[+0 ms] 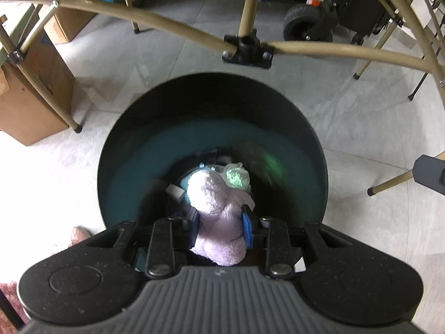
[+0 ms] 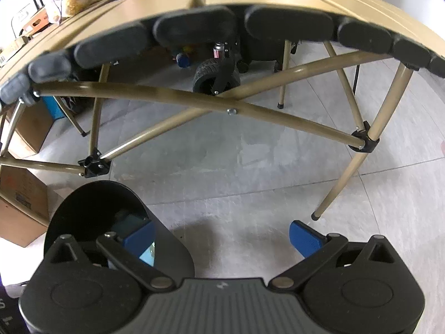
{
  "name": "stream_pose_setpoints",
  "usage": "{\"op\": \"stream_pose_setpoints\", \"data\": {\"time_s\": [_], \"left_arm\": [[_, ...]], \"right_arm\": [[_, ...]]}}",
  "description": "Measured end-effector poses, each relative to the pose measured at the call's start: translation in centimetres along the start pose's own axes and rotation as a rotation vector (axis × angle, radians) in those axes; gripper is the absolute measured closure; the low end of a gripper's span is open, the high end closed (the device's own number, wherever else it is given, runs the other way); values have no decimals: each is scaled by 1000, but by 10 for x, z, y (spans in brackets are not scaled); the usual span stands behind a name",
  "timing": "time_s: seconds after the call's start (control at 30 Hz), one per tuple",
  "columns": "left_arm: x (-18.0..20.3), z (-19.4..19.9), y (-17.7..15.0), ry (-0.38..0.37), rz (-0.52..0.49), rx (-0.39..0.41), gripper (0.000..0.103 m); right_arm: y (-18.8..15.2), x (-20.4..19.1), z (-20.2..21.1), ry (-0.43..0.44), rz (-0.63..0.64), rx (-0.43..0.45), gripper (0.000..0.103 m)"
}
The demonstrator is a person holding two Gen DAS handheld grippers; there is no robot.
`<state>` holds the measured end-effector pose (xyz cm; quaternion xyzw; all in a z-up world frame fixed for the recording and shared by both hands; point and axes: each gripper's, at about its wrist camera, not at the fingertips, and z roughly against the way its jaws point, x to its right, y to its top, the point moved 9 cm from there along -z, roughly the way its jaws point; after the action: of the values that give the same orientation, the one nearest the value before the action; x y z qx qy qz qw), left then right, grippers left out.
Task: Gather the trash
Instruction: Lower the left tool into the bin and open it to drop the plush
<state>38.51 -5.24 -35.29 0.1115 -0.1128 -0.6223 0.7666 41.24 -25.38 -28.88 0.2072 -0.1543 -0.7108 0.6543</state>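
Note:
In the left wrist view my left gripper [image 1: 221, 224] is shut on a fluffy pale lilac wad of cloth [image 1: 219, 206], held right over the mouth of a round black bin [image 1: 125, 144] on the floor. Down inside the bin lie a crumpled clear wrapper [image 1: 236, 176] and some blue and white scraps [image 1: 183, 183]. In the right wrist view my right gripper [image 2: 222, 236] stands open above bare floor with nothing between its blue pads [image 2: 304, 236]. The same black bin [image 2: 91, 208] shows at lower left, partly behind the left finger.
Tan folding table legs and cross braces [image 1: 244, 47] arch over the bin. Cardboard boxes [image 1: 30, 94] stand at left on the grey tile floor. A black wheeled cart [image 1: 308, 22] sits behind the table. A tan leg tip [image 2: 315, 215] stands near the right gripper.

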Motion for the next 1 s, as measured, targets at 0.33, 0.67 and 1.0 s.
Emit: {"op": "stream_pose_setpoints", "data": {"time_s": [0.33, 0.67, 1.0], "left_arm": [[1, -5, -4, 4, -7, -33, 64], [2, -1, -5, -66, 29, -70, 2], [2, -2, -6, -57, 22, -80, 1]], "right_arm": [[-5, -1, -7, 0, 5, -24, 0], [-4, -1, -8, -1, 3, -21, 0], [-4, -1, -7, 0, 5, -19, 0]]}}
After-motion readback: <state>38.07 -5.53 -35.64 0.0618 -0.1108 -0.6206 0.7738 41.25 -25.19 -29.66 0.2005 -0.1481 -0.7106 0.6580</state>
